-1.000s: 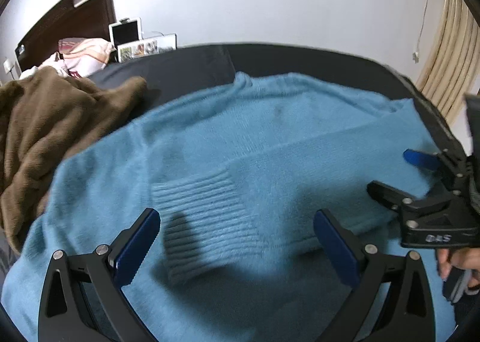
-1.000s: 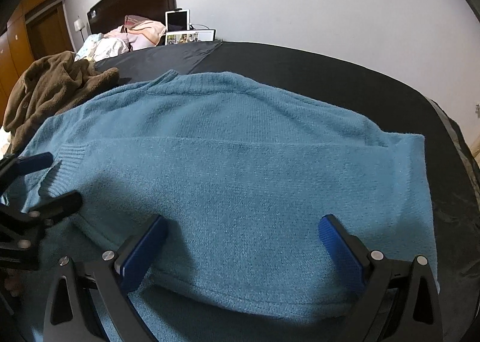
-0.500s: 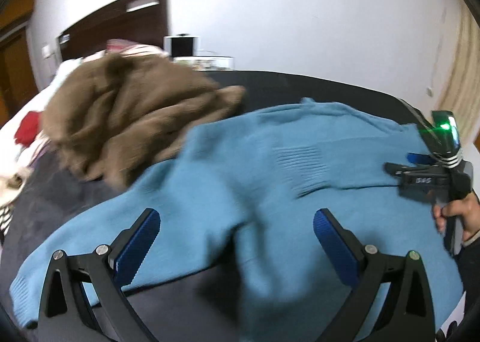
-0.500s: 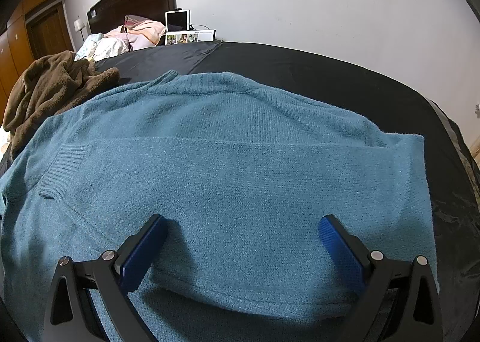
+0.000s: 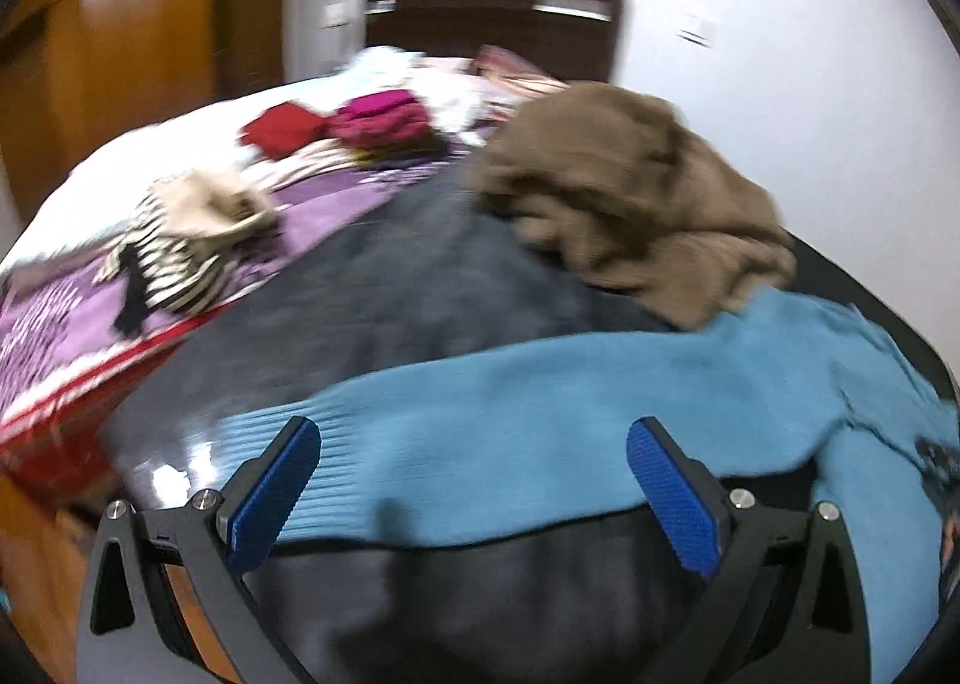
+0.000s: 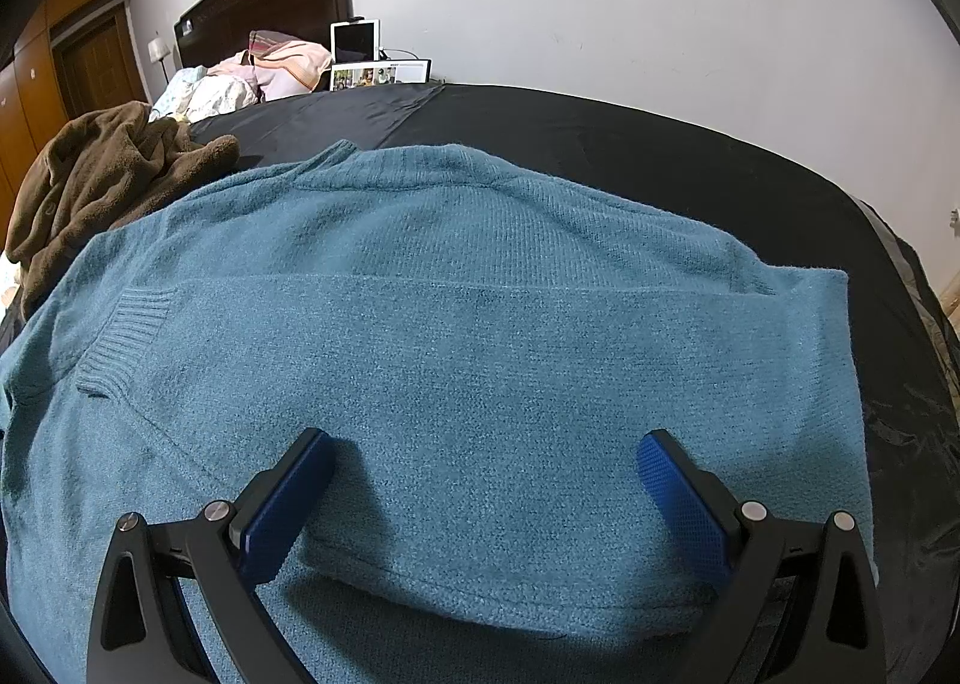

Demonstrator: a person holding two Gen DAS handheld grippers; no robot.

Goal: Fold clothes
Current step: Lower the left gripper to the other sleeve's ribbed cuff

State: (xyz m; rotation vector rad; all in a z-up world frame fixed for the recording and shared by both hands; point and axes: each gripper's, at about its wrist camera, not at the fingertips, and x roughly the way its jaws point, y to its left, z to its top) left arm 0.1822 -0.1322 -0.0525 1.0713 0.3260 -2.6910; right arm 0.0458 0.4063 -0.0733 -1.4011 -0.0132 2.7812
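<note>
Fingers (image 5: 276, 489) of left gripper (image 5: 474, 480) spread wide over outstretched sleeve (image 5: 480, 414), lower frame; right gripper (image 6: 486, 498) equally wide above blue sweater (image 6: 480, 324). Risk: shallow pinch drags folded layer askew.

Fuzzy matt knit blue sweater (image 6: 480, 336) with ribbed cuff (image 6: 129, 336), plush brown fleece garment (image 6: 102, 186), smooth slightly shiny black sheet (image 6: 660, 156), glossy wood wardrobe (image 5: 120, 36), matt black plastic grippers with textured blue pads (image 6: 681, 498).
</note>
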